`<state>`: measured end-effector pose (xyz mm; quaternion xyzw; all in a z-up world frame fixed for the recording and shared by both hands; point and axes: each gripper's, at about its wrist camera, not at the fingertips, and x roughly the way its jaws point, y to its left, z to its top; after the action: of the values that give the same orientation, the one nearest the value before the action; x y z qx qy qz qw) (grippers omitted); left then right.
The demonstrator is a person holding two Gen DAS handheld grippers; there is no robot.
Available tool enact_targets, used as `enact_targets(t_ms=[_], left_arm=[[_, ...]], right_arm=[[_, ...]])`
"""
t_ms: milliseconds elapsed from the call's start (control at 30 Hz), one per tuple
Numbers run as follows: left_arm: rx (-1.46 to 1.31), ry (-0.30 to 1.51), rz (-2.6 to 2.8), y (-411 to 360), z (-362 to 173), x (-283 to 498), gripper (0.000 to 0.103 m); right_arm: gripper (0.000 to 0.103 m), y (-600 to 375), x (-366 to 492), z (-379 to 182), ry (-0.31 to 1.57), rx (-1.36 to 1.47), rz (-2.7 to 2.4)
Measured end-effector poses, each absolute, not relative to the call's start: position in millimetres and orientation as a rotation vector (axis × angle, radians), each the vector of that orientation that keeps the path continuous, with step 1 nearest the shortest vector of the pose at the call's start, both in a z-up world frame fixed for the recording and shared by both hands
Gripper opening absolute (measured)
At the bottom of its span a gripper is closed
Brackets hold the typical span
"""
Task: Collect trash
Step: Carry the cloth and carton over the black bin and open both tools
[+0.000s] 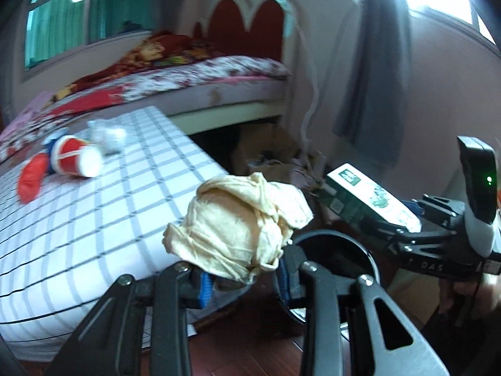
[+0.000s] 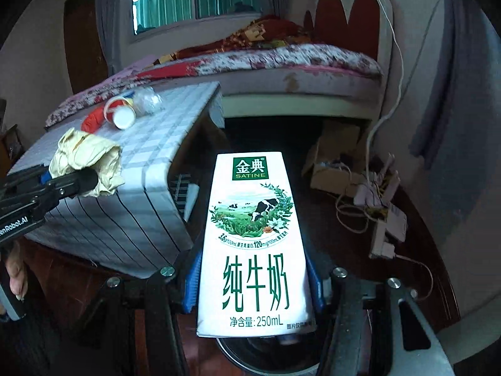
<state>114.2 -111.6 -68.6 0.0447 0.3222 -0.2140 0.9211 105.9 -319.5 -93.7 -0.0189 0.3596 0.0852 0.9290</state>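
Left claw (image 1: 241, 279): clamped on one crumpled cream wad (image 1: 238, 225)
Right claw (image 2: 253, 285): clamped on one milk carton (image 2: 253, 244), above one dark bin (image 1: 338, 250)
Surface (image 1: 94, 219): one red cup (image 1: 75, 160), one clear wrapper (image 1: 108, 134), one red scrap (image 1: 29, 181)

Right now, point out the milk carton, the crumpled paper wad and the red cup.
milk carton (image 2: 255, 244), right wrist view, printed front face.
crumpled paper wad (image 1: 238, 228), left wrist view, middle of the wad.
red cup (image 1: 70, 156), left wrist view, red side wall.

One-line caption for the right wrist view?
Right claw grips a milk carton above a dark bin; left claw holds crumpled paper.
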Motion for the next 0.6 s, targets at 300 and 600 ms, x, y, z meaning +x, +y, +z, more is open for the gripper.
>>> enact_targets(t_ms=[300,600], left_arm=[[0.121,0.802,-0.614,-174.8,-113.1,120.8,0.034],[0.163,0.898,-0.676,-213.9,-139.0,133.5,0.034]], right_arm=[[0.056,-356.7,89.3,-126.7,0.818,-0.020,0.169],[0.056,-368.4,100.4,-157.8,0.906,-0.027,0.176]])
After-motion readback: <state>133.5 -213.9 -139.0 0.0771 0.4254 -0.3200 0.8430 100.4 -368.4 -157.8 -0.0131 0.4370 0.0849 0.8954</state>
